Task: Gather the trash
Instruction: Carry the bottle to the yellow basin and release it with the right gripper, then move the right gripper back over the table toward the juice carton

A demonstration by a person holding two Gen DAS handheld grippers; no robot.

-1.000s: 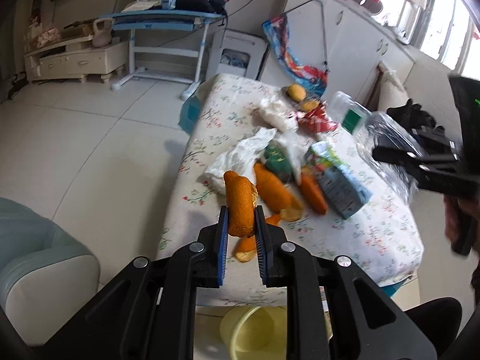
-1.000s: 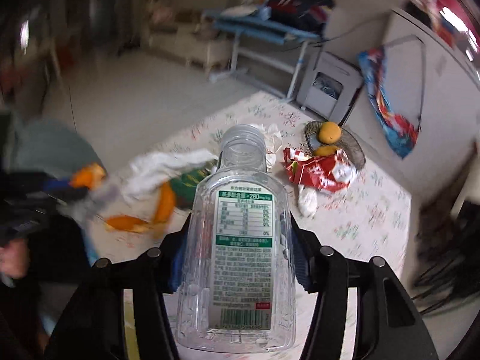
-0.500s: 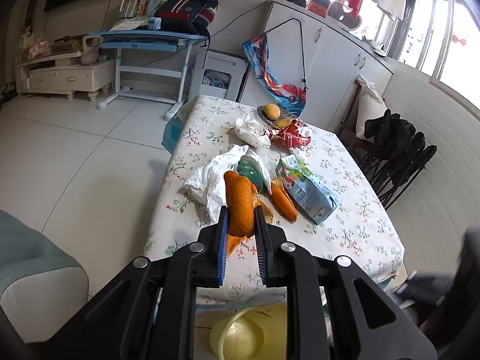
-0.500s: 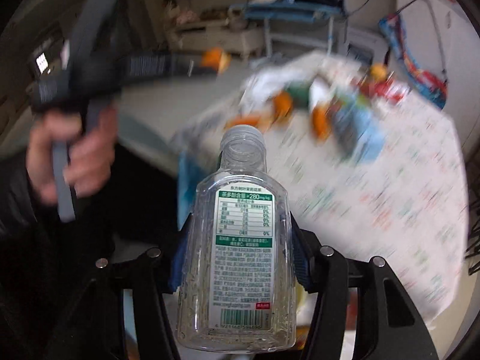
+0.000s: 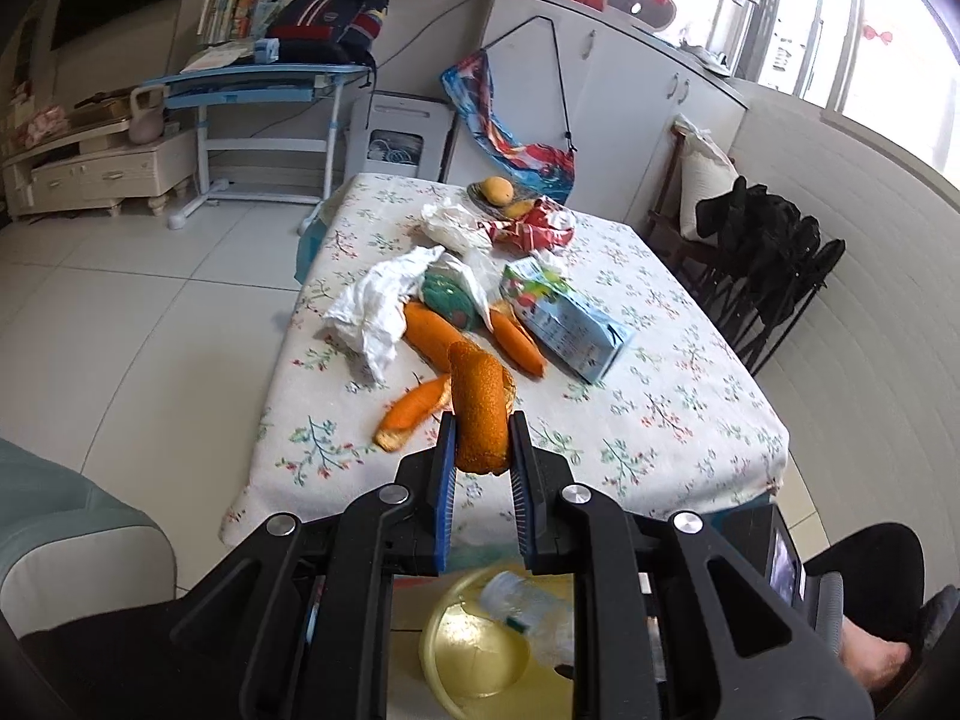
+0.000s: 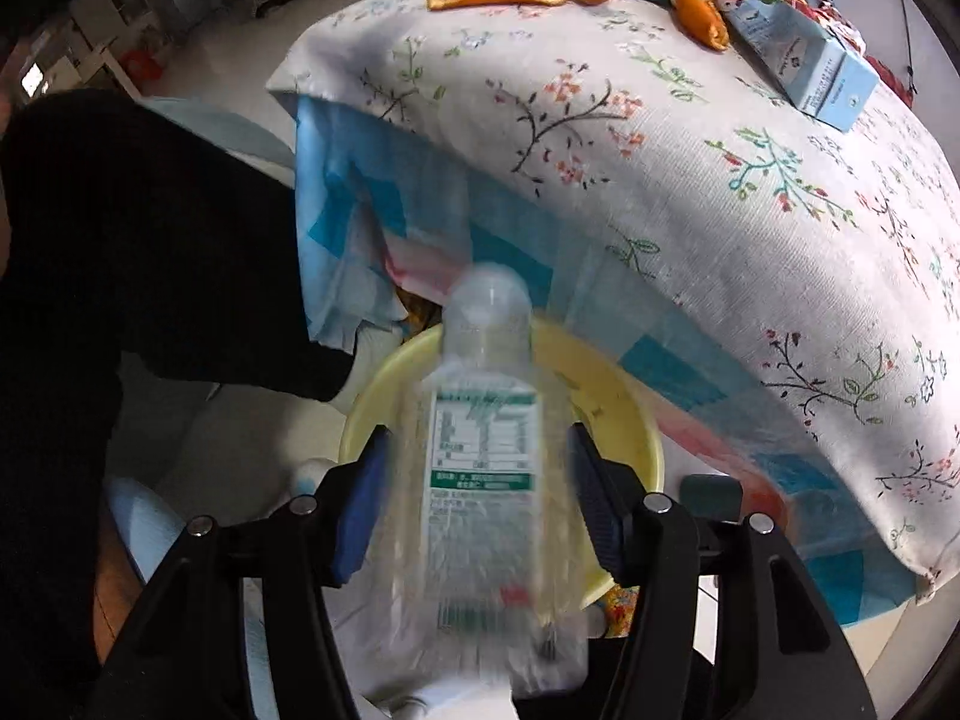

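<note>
The yellow bin point(image 6: 630, 420) below the worktop point(image 6: 690, 138) holds a blurred clear bottle point(image 6: 486, 450) between the right gripper's point(image 6: 480, 504) opening jaws; the left gripper point(image 5: 480, 468) clamps orange peel point(image 5: 480, 414).

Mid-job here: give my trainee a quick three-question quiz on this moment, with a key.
1. True or false: the left gripper is shut on an orange peel.
2. Over which container is the plastic bottle? A) yellow bin B) blue carton C) fruit plate
3. Name the boxed item lying on the tablecloth beside the peels.

Key:
1. True.
2. A; the right gripper fingers are opening, with the blurred bottle between them.
3. The blue carton.
</note>
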